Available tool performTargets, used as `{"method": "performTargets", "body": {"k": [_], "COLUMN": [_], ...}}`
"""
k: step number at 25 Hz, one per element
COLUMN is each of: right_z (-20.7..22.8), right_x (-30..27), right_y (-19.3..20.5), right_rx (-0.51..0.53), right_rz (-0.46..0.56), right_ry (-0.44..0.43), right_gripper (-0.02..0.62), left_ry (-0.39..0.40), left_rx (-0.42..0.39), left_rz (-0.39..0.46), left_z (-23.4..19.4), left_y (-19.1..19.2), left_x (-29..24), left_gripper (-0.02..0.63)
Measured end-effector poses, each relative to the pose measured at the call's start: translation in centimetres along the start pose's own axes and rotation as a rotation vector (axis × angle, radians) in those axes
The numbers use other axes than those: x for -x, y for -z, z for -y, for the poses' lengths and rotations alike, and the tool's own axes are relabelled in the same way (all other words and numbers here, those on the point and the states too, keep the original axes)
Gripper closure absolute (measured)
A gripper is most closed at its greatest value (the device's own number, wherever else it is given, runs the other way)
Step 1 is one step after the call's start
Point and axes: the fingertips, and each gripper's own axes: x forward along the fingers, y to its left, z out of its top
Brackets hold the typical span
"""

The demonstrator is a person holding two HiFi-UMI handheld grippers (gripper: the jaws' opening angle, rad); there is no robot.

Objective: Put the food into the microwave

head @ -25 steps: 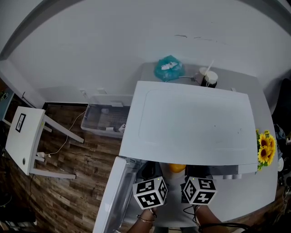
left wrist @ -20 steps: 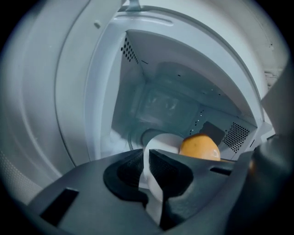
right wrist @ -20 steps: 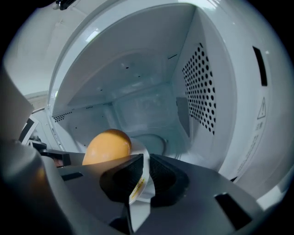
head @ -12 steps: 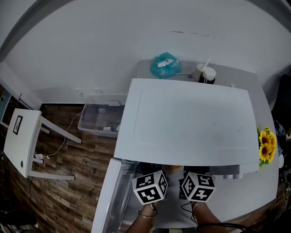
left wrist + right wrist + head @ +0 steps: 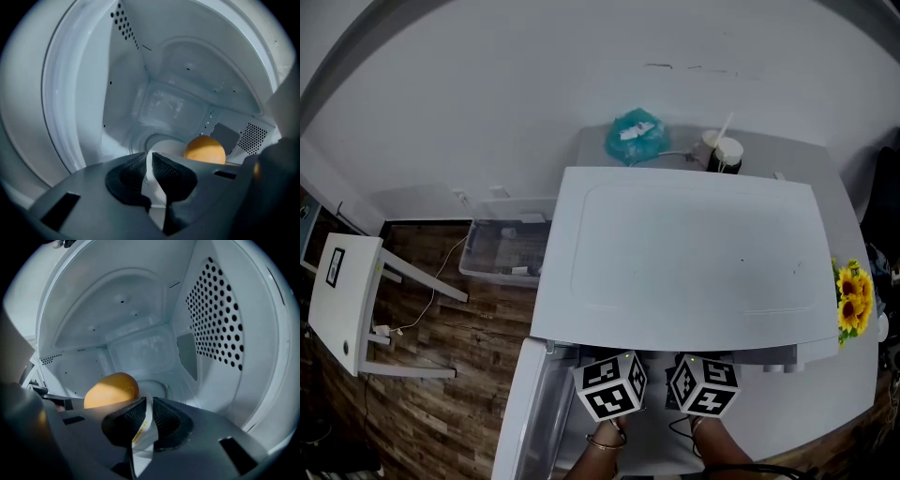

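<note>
Nearest me, the left gripper (image 5: pixel 150 157) had its jaws clamped tight on a thin white rim (image 5: pixel 161 146), and the right gripper (image 5: pixel 150 404) was pinched shut on the same kind of thin white edge, which carried a scrap of yellow print there. I took it for the lip of a plate or tray but could not say which. Holding it from two sides made sense to me, since a flat carrier with a round load stays level that way.

Just past the jaws sat the food (image 5: pixel 204 149), a smooth orange-yellow ball between the two grippers. It was already inside the microwave (image 5: pixel 694 253), above the front of the cavity floor. I could not tell whether its carrier was resting there or hanging above.

The door (image 5: pixel 530 403) stood swung out at the left, which left both grippers a straight path in. Deeper in were the round turntable seat (image 5: pixel 154 385), the perforated side wall (image 5: pixel 215 310) and the back wall (image 5: pixel 164 105).

Beyond the microwave, at the bench's far edge, sat a teal bag (image 5: pixel 635 137) and a cup with a straw (image 5: pixel 720 153). Sunflowers (image 5: pixel 851 300) stood at its right edge.
</note>
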Motion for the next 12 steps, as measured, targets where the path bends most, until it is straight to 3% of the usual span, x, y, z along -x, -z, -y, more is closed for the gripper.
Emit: {"method": "performTargets", "body": {"k": [12], "right_z": [0.01], "right_x": [-0.86], "right_y": [0.03], "right_rx": [0.063], "right_rz": [-0.013], "right_ry": [0.058], "right_gripper": [0.540], "left_ry": [-0.024], "left_rx": [-0.052], "left_rz": [-0.022], "left_z": [-0.04], "left_y": [0.23], "left_x": [-0.91], "left_gripper": [0.566]}}
